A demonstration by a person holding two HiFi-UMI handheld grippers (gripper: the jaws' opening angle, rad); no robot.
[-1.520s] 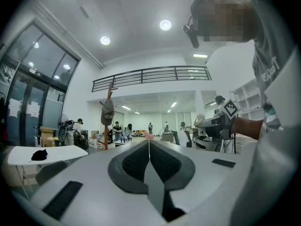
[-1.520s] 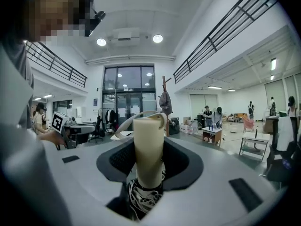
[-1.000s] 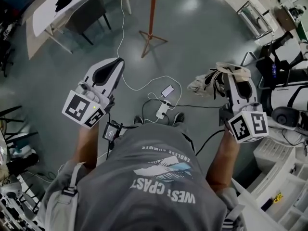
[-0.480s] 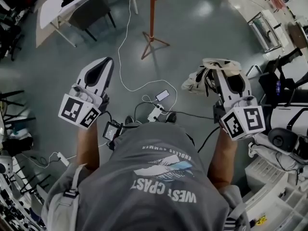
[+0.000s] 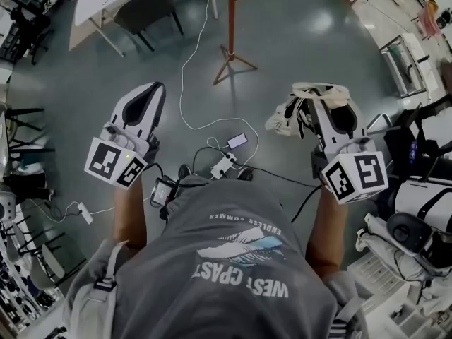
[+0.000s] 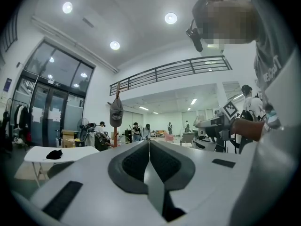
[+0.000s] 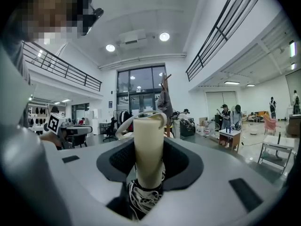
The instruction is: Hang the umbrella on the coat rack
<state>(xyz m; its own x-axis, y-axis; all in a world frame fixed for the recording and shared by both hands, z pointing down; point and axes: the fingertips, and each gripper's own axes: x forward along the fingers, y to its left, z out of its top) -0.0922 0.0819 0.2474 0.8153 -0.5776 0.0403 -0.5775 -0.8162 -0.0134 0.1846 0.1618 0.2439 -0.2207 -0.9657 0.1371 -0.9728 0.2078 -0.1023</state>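
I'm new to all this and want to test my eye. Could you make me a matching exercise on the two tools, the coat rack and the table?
Things:
1 left tool
2 right tool
3 coat rack
4 table

Colour or state:
A reddish-brown
B shut on the umbrella
C white, far left
D shut, empty

Pairs: 1-D, 2-B, 3-A, 4-C.

The person wears a grey short-sleeved T-shirt (image 5: 233,260) with white lettering and a pale feather-like print, light grey straps (image 5: 106,277) over the shoulders, and dark shoes (image 5: 184,170). The left claw (image 5: 150,88) and right claw (image 5: 323,99) have smooth white-grey shells with dark pads (image 6: 134,161), and each bears a white cube (image 5: 116,162) with black square markers. A black cable (image 5: 305,200) trails from the right claw.
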